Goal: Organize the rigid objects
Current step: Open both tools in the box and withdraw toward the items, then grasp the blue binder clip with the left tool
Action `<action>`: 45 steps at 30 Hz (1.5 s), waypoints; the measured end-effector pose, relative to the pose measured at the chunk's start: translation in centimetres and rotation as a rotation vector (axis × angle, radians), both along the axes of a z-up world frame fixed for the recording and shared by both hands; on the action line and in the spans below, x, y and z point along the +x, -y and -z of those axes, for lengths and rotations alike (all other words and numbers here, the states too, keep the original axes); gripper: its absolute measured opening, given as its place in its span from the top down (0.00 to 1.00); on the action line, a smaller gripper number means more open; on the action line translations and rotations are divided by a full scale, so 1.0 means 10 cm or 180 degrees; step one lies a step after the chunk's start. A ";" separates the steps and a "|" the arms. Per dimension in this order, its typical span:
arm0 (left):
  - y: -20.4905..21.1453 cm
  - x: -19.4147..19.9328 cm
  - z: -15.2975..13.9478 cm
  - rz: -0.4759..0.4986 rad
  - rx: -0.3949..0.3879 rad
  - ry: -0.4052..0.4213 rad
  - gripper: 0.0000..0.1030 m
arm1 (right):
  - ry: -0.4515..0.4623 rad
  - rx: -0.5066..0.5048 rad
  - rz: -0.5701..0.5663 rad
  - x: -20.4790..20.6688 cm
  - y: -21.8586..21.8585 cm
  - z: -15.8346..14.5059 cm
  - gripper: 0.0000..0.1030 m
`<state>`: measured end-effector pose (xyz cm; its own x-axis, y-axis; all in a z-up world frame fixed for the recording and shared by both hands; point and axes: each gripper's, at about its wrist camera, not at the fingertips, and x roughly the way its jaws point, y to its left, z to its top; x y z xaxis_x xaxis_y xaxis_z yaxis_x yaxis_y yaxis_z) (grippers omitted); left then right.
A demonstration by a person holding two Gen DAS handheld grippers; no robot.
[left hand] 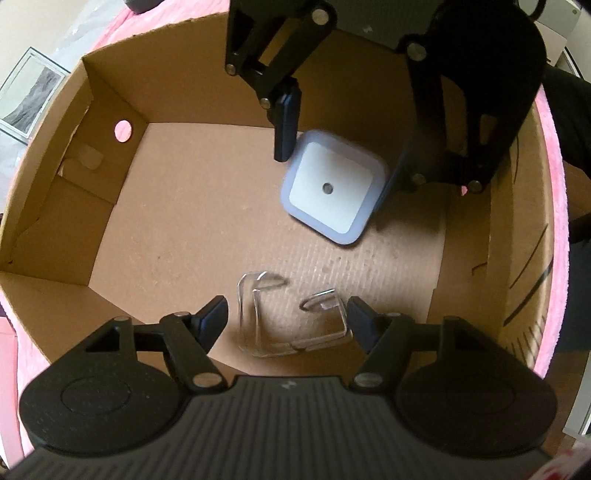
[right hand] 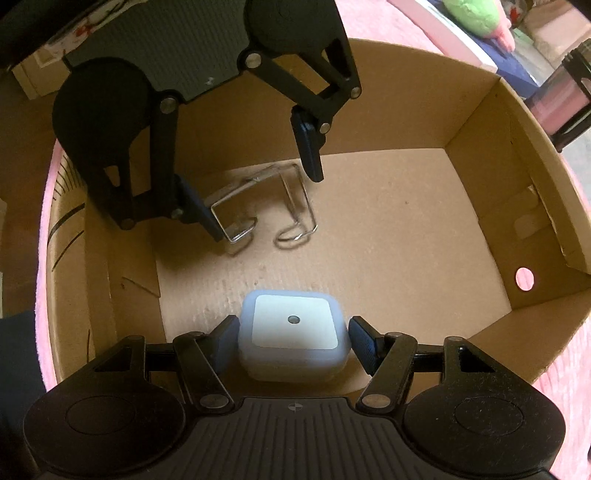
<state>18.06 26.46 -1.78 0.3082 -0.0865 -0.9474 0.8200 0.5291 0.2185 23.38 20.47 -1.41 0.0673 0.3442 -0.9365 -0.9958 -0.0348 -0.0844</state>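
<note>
Both grippers reach down into a brown cardboard box (left hand: pixel 110 92) (right hand: pixel 480 110). A clear plastic bracket (left hand: pixel 255 306) (right hand: pixel 258 181) with two curled hook ends lies on the box floor between the fingers of my left gripper (left hand: pixel 288 314) (right hand: pixel 266 206). One pad is against it and the other stands a little off, so the jaws are open around it. My right gripper (right hand: pixel 293 332) (left hand: pixel 332 181) is shut on a white square night light (right hand: pixel 295 328) (left hand: pixel 332 192) with a small dark dot in its centre, low over the floor.
The box floor (right hand: pixel 388 240) is bare beyond the two items. One side wall has a round hole (left hand: pixel 123 131) (right hand: pixel 524 278). The box sits on pink fabric (left hand: pixel 554 177) (right hand: pixel 406 22). A green soft item (right hand: pixel 476 14) and a framed picture (left hand: pixel 29 96) lie outside.
</note>
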 end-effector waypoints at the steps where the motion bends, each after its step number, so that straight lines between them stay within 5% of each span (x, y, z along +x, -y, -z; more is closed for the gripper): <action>1: 0.00 -0.01 -0.01 -0.0017 -0.0010 0.0020 0.33 | 0.0007 0.0019 -0.0003 -0.01 0.00 0.00 0.40; 11: -0.12 -0.14 -0.42 -0.0394 -0.0517 0.0484 0.30 | 0.0113 0.0688 0.0288 -0.03 0.27 -0.41 0.40; 19: -0.03 -0.54 -1.00 -0.1143 -0.1214 0.1289 0.30 | 0.0307 0.1654 0.1091 -0.24 1.04 -0.96 0.40; 25: 0.37 -0.92 -1.23 -0.1506 -0.1665 0.1573 0.30 | 0.0548 0.2163 0.1777 -0.57 1.83 -1.22 0.40; 33: 1.17 -1.31 -1.21 -0.1705 -0.2005 0.1756 0.30 | 0.0747 0.2259 0.2725 -0.99 2.89 -1.12 0.39; 38: 1.69 -1.43 -1.03 -0.1756 -0.2205 0.1622 0.30 | 0.0897 0.2147 0.3094 -1.22 3.41 -0.93 0.39; 45: 2.28 -1.37 -0.69 -0.1487 -0.2062 0.1488 0.30 | 0.0788 0.2027 0.3398 -1.37 3.96 -0.63 0.39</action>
